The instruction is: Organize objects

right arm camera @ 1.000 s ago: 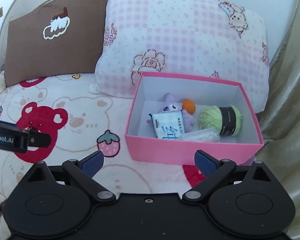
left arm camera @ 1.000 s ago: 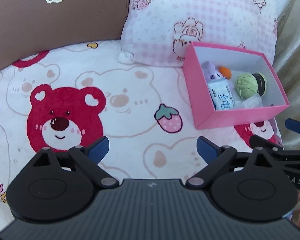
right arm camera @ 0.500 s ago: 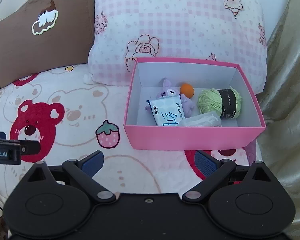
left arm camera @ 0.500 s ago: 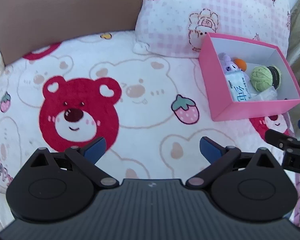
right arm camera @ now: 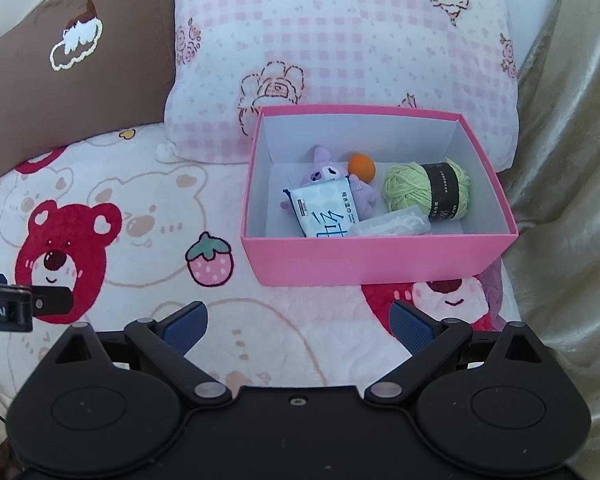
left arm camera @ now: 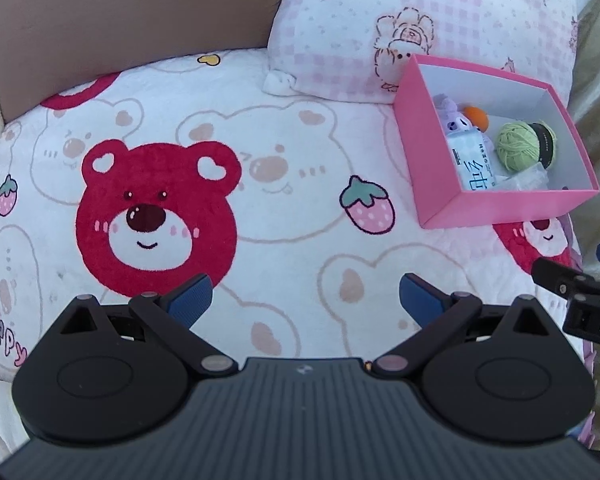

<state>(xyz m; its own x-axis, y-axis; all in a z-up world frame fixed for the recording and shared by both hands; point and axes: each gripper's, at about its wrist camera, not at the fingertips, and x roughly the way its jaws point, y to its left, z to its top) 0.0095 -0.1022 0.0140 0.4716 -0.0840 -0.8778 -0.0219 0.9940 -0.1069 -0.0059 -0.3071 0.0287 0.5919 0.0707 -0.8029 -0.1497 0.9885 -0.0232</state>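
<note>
A pink box (right arm camera: 380, 260) (left arm camera: 500, 210) sits on the bed against the pink checked pillow. Inside it lie a purple plush toy (right arm camera: 324, 170), an orange ball (right arm camera: 361, 166), a green yarn ball (right arm camera: 428, 190), a white tissue pack (right arm camera: 324, 212) and a clear wrapped item (right arm camera: 392, 224). My right gripper (right arm camera: 298, 326) is open over the blanket just in front of the box, with nothing between its blue pads. My left gripper (left arm camera: 305, 298) is open too, empty, hovering over the bear-print blanket to the left of the box.
A brown pillow (right arm camera: 68, 64) and a pink checked pillow (right arm camera: 340, 48) stand at the head of the bed. Beige fabric (right arm camera: 560, 160) drapes along the right side. The bear-print blanket (left arm camera: 228, 184) spreads left of the box.
The left view has pulled back and shifted left, so the box sits smaller and further right. The right view has tilted down slightly toward the box. Both grippers remain open.
</note>
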